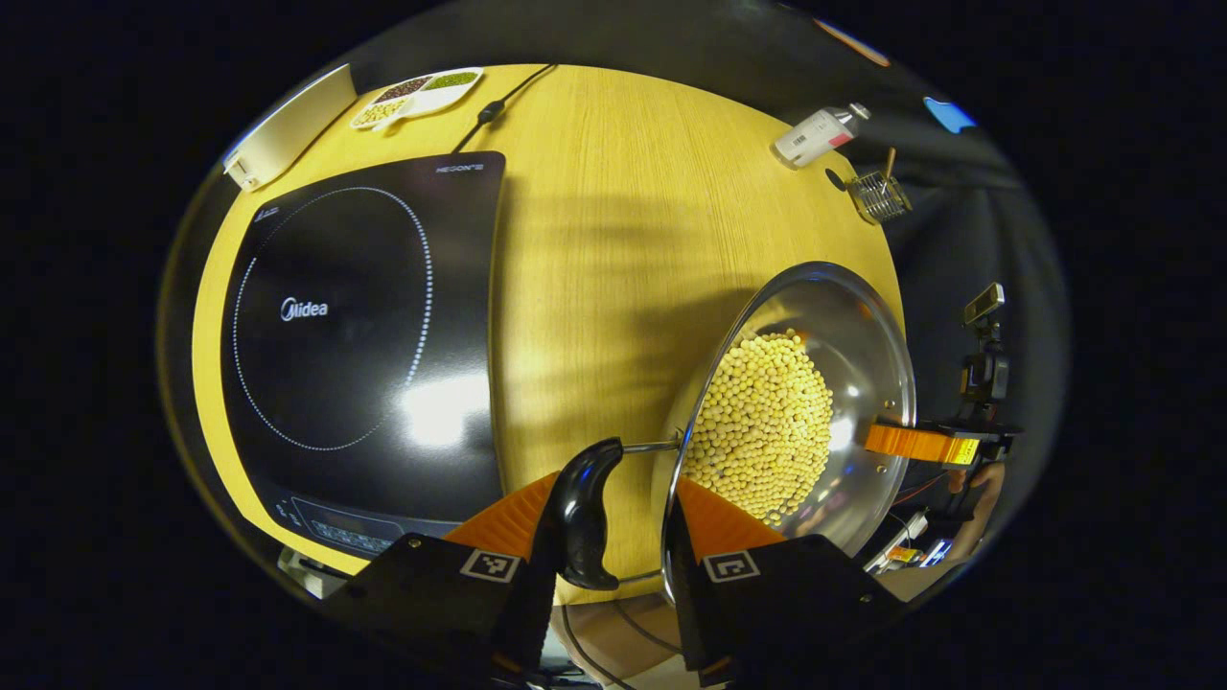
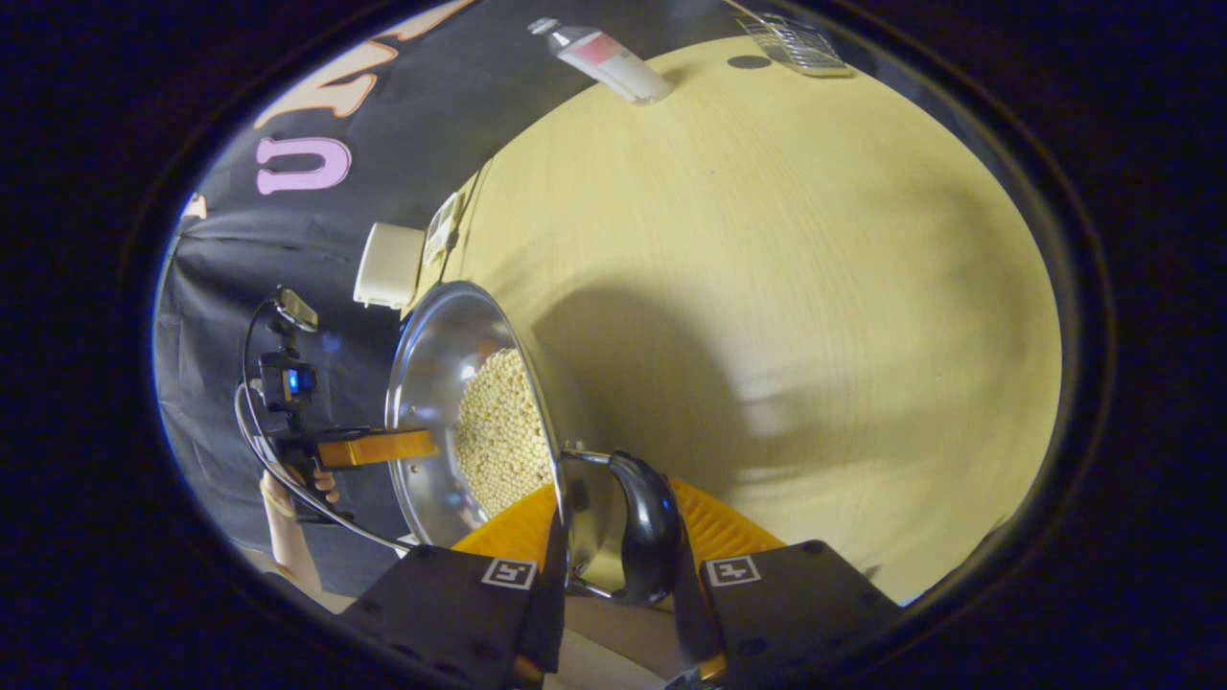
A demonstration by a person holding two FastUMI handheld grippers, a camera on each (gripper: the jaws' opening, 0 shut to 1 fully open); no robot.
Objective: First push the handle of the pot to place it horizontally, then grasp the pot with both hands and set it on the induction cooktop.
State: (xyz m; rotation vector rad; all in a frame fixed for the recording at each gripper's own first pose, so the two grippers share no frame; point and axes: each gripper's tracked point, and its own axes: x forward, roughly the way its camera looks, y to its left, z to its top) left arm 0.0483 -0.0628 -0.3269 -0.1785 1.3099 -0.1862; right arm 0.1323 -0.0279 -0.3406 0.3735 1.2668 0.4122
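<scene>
A shiny steel pot (image 1: 844, 355) of round yellow beans (image 1: 762, 431) hangs tilted above the pale wooden table (image 1: 613, 240), right of the glossy black induction cooktop (image 1: 355, 326). Each gripper (left (image 1: 599, 522), right (image 2: 613, 532)) is clamped on a curved black side handle (image 1: 583, 513) and the thin rim.

Steel pot (image 1: 853, 326), yellow beans (image 1: 767, 422), black cooktop (image 1: 364, 316), yellow table (image 1: 613, 220).
</scene>
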